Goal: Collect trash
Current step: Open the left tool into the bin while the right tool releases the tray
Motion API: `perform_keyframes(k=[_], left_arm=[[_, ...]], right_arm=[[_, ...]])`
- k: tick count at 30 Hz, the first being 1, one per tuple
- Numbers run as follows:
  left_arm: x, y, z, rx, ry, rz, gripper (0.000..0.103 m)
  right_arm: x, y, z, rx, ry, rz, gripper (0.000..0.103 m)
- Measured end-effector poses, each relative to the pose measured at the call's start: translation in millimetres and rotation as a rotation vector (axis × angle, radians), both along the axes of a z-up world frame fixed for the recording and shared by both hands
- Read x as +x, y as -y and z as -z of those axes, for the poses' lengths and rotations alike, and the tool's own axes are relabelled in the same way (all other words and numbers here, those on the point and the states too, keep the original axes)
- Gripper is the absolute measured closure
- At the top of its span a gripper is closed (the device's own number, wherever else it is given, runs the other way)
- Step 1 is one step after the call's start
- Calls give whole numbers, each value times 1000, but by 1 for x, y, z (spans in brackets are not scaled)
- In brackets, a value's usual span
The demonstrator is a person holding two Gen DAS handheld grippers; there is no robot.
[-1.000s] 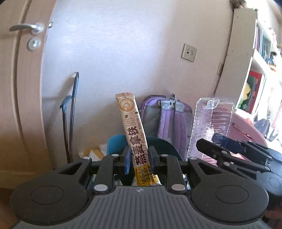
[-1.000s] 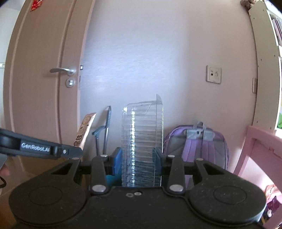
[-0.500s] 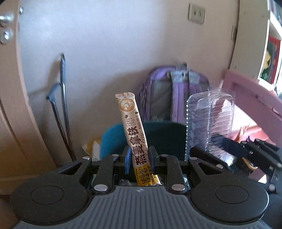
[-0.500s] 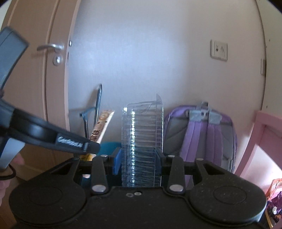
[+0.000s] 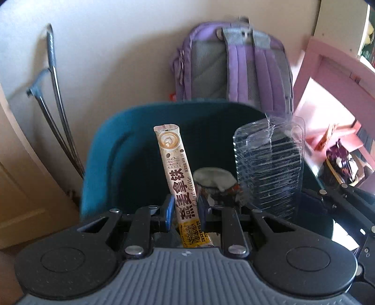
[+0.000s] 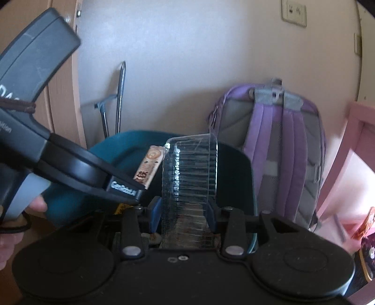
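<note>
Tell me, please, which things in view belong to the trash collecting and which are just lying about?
Part of the job:
- oat latte sachet, clamped in the left tongs
- clear plastic clamshell tray, clamped in the right tongs
- teal bin below both

Just lying about:
- purple backpack against the wall
- pink furniture
- wall socket

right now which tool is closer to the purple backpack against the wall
Right. The right tool, gripping a clear ribbed plastic tray, sits just left of the purple backpack; the left tool, holding a beige latte sachet, is farther left.
</note>
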State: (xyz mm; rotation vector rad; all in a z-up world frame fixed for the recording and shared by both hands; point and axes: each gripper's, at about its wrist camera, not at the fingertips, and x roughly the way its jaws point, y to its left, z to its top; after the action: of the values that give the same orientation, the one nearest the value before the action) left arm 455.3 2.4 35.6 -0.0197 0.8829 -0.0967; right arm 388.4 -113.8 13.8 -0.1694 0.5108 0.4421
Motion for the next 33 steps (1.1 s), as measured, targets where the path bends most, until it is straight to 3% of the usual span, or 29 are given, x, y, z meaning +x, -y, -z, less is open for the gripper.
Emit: perform_keyframes(k=[4, 7, 10, 13, 15, 16, 23, 31, 33], left_arm=[[5, 3, 7, 22, -30, 8, 82], [6, 2, 8, 31, -45, -3, 82], [6, 2, 8, 28, -60, -2, 81], [1, 0, 2, 16, -41, -5, 68], [-6, -3, -5, 0, -14, -14, 40], [-10, -4, -10, -2, 4, -17, 37], [-41, -7, -43, -17, 65, -21, 36], [-95, -7, -76, -27, 131, -11, 28], [-110, -7, -82, -28, 141, -5, 21]], right_arm=[[0, -2, 1, -22, -11, 12, 64], [0, -2, 0, -22, -32, 16, 55], [-1, -2, -1, -31, -48, 15, 52], [-8, 0, -6, -39, -43, 15, 48], [-10, 2, -10, -44, -37, 15, 47], [-14, 2, -12, -43, -35, 14, 46], [-42, 8, -37, -41, -6, 14, 43], [-85, 23, -67, 16, -15, 10, 39], [-97, 26, -73, 25, -14, 3, 39]])
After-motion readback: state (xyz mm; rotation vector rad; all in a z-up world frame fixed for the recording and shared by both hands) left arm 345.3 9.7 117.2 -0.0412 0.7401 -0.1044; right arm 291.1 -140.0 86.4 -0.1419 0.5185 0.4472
